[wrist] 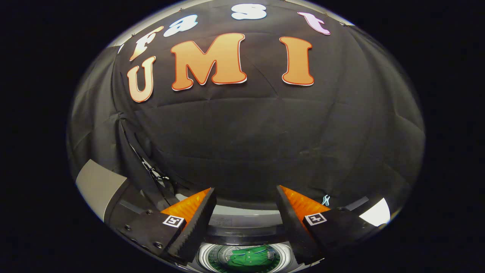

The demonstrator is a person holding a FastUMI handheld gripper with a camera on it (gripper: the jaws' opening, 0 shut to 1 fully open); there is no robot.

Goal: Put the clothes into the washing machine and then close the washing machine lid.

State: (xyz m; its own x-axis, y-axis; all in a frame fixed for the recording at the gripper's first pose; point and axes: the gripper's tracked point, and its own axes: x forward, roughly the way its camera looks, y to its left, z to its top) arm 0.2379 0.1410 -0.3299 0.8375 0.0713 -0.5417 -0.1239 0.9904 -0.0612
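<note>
My gripper [244, 193] stands open, its two orange-backed black fingers [193, 216] spread wide with nothing between them. Below and between the fingers lies the round drum opening of the washing machine [246, 221]. A green garment [248, 257] lies inside that drum. The grey raised lid [99, 186] stands to the left of the left finger. The fingers hover above the machine's top, apart from the garment.
The black cloth wall [257, 132] hangs just beyond the machine. Dark cables [153, 172] run down the wall beside the lid. A white patch [377, 213] shows to the right of the right finger.
</note>
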